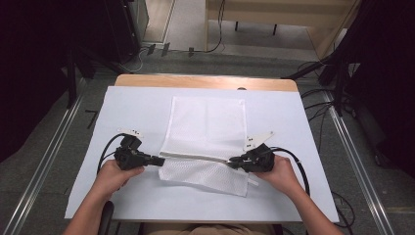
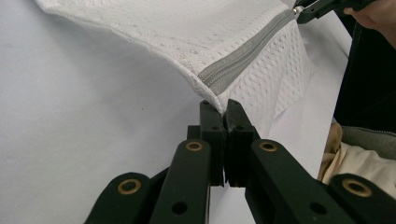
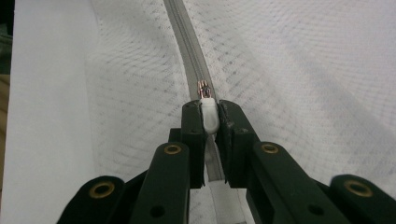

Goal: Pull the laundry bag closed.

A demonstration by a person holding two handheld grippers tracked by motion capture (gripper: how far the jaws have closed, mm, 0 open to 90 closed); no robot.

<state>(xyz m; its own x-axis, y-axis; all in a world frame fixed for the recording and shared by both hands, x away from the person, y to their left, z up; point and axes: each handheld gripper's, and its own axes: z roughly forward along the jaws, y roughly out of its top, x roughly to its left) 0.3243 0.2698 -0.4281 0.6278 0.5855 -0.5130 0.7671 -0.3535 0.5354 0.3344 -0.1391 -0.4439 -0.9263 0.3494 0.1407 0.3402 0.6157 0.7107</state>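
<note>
Both sets of jaws were clamped: left gripper (image 2: 224, 109) on the mesh bag's (image 1: 208, 127) corner, right gripper (image 3: 208, 116) on the zipper pull (image 3: 208, 114), near the desk's (image 1: 122, 196) front edge.

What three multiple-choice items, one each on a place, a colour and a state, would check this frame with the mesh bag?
1. Where does the left gripper grip the white mesh zip bag?
A. its zip-end corner
B. its far edge
C. its middle

2. What colour is the zip tape?
A. red
B. grey
C. black

3. How do the right gripper's jaws stand?
A. wide open
B. shut on nothing
C. shut on the white zip pull

Key: 1 A, the left gripper view shows the corner pinched; 2 B, grey band across the white mesh; 3 C, the pull sits pressed between the jaws.
</note>
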